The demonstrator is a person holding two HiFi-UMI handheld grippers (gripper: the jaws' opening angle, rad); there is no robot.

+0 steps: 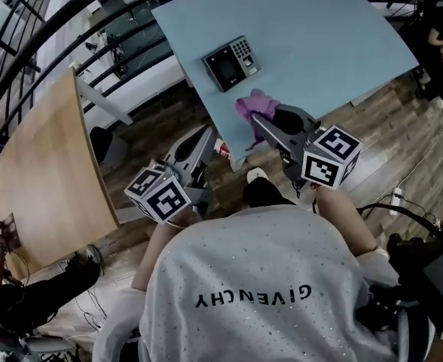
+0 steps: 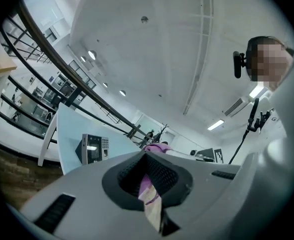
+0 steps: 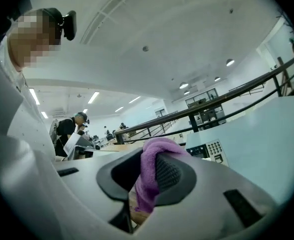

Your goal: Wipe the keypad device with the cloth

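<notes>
The keypad device (image 1: 230,62), dark with a screen and a number pad, lies on the light blue table (image 1: 319,44) near its front left edge. A purple cloth (image 1: 253,104) sits in front of it by the table's edge, with my right gripper (image 1: 264,124) shut on it. In the right gripper view the cloth (image 3: 152,156) drapes between the jaws of the right gripper (image 3: 147,181), and the keypad device (image 3: 210,150) shows just beyond. My left gripper (image 1: 206,137) hangs lower left, off the table over the floor. In its own view the left gripper (image 2: 149,184) has its jaws nearly together, with the device (image 2: 93,148) and the cloth (image 2: 158,146) ahead.
A curved wooden table (image 1: 48,172) stands to the left, with dark railings (image 1: 71,21) behind it. Wood flooring (image 1: 402,127) with cables (image 1: 402,198) lies to the right. Another person (image 3: 72,126) stands far off in the right gripper view.
</notes>
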